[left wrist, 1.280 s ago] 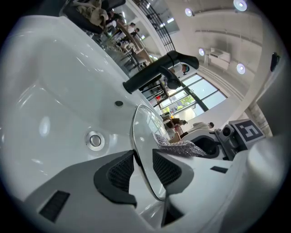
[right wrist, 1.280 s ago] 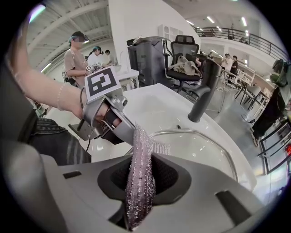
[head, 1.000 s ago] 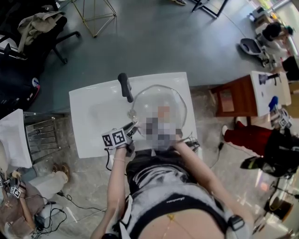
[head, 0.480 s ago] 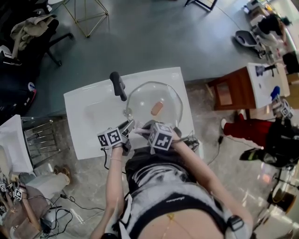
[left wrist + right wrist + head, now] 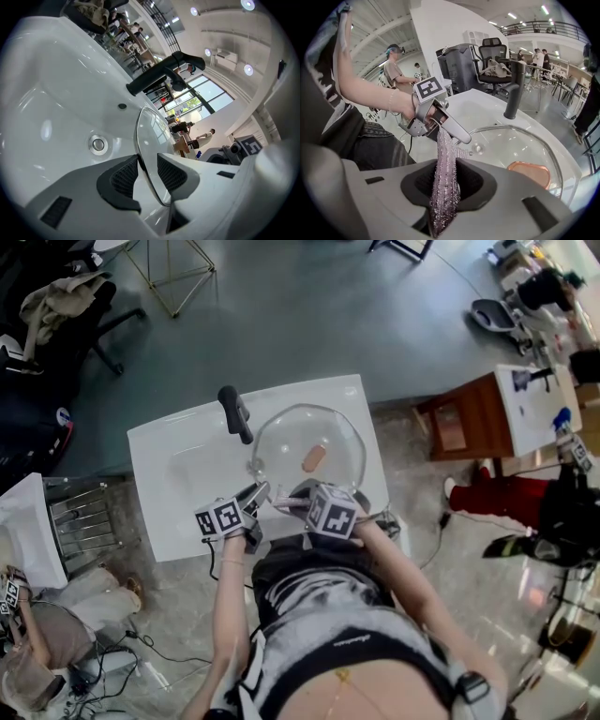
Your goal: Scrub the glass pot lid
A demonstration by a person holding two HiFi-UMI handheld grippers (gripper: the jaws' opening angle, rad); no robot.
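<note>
Right gripper (image 5: 289, 502) just arrived over glass pot lid (image 5: 323, 432), fingers pinching sparkly cloth (image 5: 443, 173); left gripper (image 5: 257, 495) fingers clamp lid rim. Scrubbing can start.

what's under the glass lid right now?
Through the glass lid only white sink basin shows; the drain sits by the lid's left edge. The orange handle covers a small patch; the left claw and right claw hide the near rim.
</note>
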